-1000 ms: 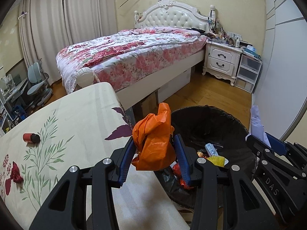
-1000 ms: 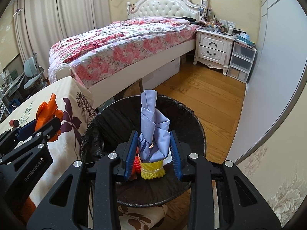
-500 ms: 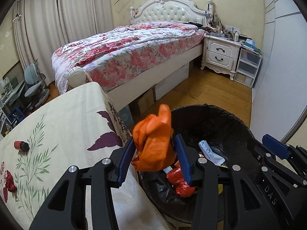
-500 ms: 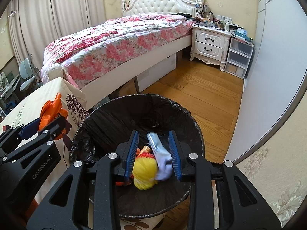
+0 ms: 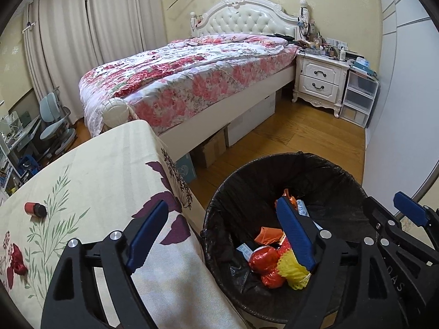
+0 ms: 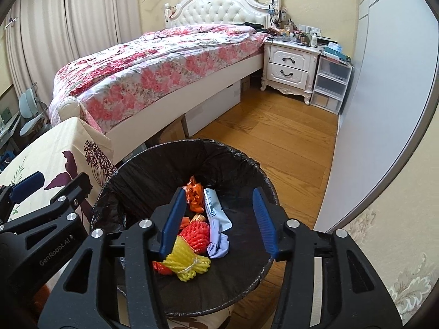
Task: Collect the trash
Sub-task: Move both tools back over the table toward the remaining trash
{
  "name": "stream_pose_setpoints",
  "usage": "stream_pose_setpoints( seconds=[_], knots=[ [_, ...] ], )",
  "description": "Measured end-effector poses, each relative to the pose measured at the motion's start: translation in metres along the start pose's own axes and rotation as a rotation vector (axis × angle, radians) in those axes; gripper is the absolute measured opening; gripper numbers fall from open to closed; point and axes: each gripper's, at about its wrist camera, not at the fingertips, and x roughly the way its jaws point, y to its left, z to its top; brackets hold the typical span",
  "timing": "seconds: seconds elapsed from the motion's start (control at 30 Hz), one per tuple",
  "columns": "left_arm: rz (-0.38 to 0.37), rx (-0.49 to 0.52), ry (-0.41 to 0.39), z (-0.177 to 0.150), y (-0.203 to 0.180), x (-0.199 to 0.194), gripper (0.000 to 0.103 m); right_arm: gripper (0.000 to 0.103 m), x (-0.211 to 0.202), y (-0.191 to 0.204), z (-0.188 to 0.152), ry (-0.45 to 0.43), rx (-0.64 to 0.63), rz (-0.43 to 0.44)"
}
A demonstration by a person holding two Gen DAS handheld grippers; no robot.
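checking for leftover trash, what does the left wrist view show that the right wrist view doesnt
Only the left wrist view: a small red and black bottle lying on the tablecloth, apart from the bin.

Only the right wrist view: the pale blue wrapper in full, beside the yellow net.

Both: the black-lined bin with orange and red scraps inside, the bed, and the left gripper and right gripper, both open and empty.

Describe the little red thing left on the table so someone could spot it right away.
Find the table with the cream floral cloth beside the black-lined trash bin. Near its left edge, on the printed green leaves, lies a small red cylinder with a dark cap, the only loose object on that cloth.
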Motion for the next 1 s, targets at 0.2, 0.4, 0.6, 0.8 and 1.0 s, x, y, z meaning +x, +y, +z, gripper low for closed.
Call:
stream_pose_setpoints(
  seconds=[0.2, 0.4, 0.6, 0.8, 1.0],
  knots=[
    [0.051, -0.021, -0.007, -0.003, 0.017, -0.012, 0.084, 0.068, -0.006, 0.001, 0.000, -0.012, -0.003, -0.007],
    [0.099, -0.065, 0.002, -0.012, 0.047, -0.024, 0.085, 0.072, -0.012, 0.015, -0.001, -0.010, -0.018, 0.020],
    [0.163, -0.135, 0.020, -0.029, 0.088, -0.038, 0.085, 0.073, -0.019, 0.045, -0.006, -0.004, -0.053, 0.074],
    [0.234, -0.202, 0.037, -0.048, 0.133, -0.054, 0.085, 0.073, -0.029, 0.087, -0.014, 0.005, -0.110, 0.151],
    [0.309, -0.280, 0.054, -0.074, 0.181, -0.072, 0.085, 0.073, -0.037, 0.135, -0.024, 0.021, -0.187, 0.231]
  ],
)
